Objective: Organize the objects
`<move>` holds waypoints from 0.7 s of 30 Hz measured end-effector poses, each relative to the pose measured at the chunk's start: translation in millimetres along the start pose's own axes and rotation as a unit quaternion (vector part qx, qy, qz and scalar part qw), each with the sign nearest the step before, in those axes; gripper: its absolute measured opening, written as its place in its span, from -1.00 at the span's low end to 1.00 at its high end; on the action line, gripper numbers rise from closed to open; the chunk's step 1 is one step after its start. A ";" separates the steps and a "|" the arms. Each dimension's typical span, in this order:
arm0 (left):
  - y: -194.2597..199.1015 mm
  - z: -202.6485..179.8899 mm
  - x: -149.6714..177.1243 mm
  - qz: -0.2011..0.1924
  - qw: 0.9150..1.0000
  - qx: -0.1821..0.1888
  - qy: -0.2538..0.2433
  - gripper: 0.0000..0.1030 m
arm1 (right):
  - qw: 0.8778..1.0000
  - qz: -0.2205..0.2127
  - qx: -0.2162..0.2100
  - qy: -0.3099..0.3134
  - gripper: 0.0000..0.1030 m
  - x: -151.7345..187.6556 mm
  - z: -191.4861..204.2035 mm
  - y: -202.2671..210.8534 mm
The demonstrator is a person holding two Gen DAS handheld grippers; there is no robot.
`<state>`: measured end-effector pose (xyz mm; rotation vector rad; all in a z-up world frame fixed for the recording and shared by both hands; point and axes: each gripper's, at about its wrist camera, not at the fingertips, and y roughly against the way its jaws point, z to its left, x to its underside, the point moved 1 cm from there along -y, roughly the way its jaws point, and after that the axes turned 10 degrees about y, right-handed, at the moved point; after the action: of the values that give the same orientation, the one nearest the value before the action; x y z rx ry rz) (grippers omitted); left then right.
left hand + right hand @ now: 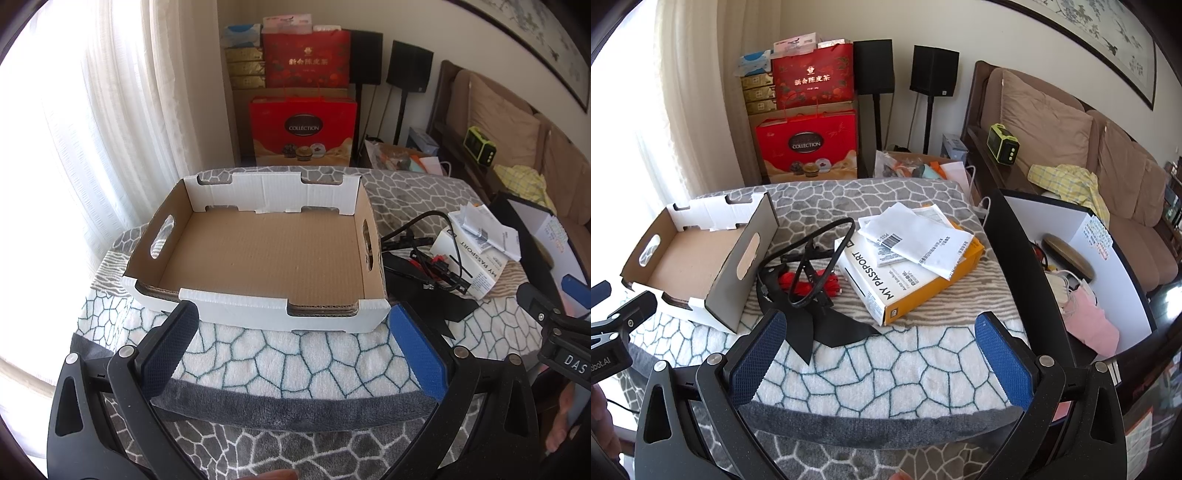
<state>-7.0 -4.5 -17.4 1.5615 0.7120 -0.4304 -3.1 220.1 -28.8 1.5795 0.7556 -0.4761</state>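
Hovering apart, left gripper (pixel 291 332) and right gripper (pixel 881 339) (jaws wide) face cardboard tray (pixel 255 254).

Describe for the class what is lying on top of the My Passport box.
Folded white paper leaflets, one with a barcode, lie on the My Passport box, covering much of its far end. What is printed beneath them and what the box contains are hidden.

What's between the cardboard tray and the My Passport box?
Right wrist view: a black cable, a red cord bundle and a black strap piece, tangled between cardboard tray and My Passport box.
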 end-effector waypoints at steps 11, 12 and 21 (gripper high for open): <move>-0.2 -0.3 -1.0 0.000 1.000 0.001 -0.001 1.00 | 1.000 0.000 0.000 0.001 1.00 -0.8 -0.9 -1.0; -0.6 0.0 -1.9 0.000 1.000 0.002 -0.002 1.00 | 1.000 0.001 0.000 0.001 0.99 -1.8 -1.5 -2.1; -11.8 11.1 -19.4 -0.004 1.000 -0.005 -0.007 1.00 | 1.000 0.002 0.002 0.001 0.99 -6.3 -8.0 -7.3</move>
<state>-27.6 -19.0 -15.0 1.5461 0.7091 -0.4419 -13.6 226.9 -28.3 1.5846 0.7524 -0.4728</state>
